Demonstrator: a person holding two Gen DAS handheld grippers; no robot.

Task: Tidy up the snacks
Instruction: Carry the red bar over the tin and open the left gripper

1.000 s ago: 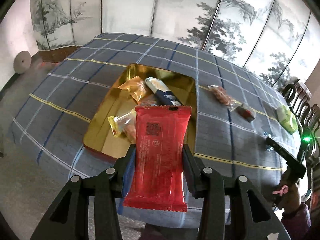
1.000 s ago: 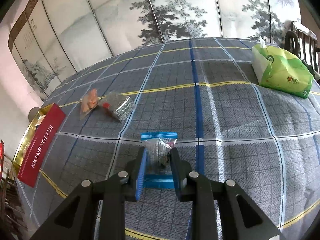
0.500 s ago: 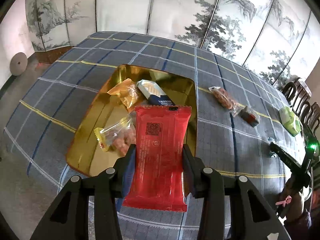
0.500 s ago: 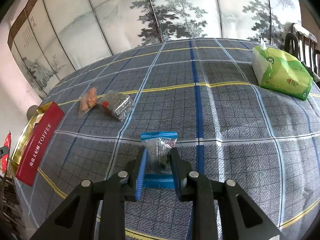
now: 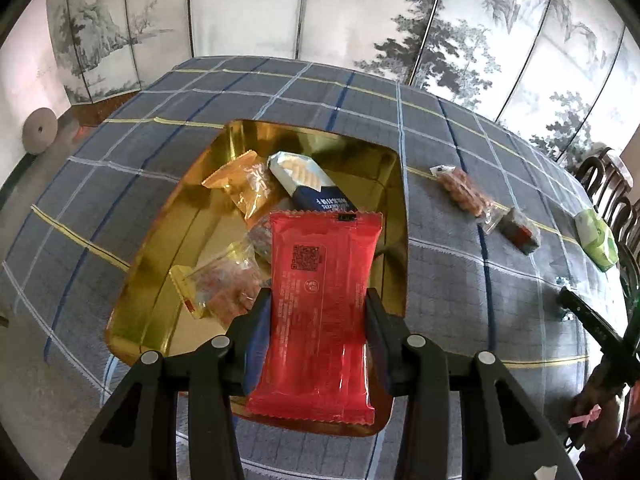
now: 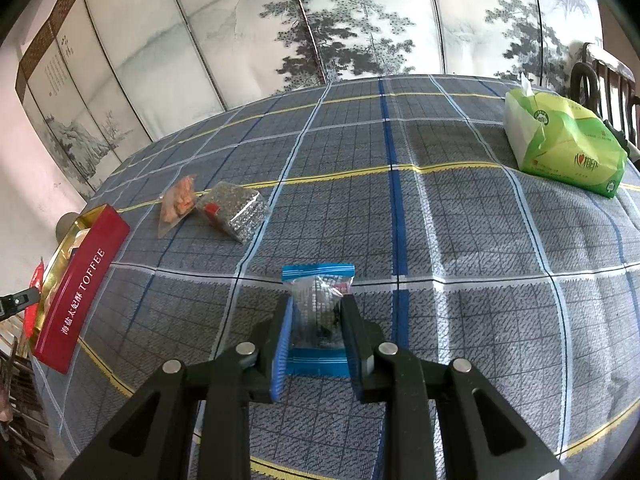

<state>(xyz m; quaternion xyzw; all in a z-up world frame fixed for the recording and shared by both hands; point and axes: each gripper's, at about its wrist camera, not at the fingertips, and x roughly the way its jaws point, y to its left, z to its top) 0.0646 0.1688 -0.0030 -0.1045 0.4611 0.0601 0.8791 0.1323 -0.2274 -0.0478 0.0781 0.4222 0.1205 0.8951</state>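
Note:
My left gripper [image 5: 318, 300] is shut on a red snack packet [image 5: 320, 300] and holds it above the near right part of the gold tin [image 5: 160, 236]. The tin holds an orange bag [image 5: 246, 186], a blue and white packet [image 5: 308, 184] and a clear bag of snacks [image 5: 220, 284]. My right gripper [image 6: 314, 312] is shut on a blue-edged clear snack packet [image 6: 318, 304] low over the plaid tablecloth [image 6: 460, 240]. A clear bag of orange snacks [image 6: 178, 202] and a silver packet [image 6: 234, 208] lie on the cloth right of the tin [image 6: 86, 256].
A green tissue pack [image 6: 560, 148] lies at the far right of the table. Dark wooden chairs [image 6: 604, 80] stand behind it. A painted folding screen [image 6: 320, 20] runs behind the table. The tin's red side reads TOFFEE.
My left gripper has moved forward over the tin with the red packet. My right gripper has stayed put with its packet.

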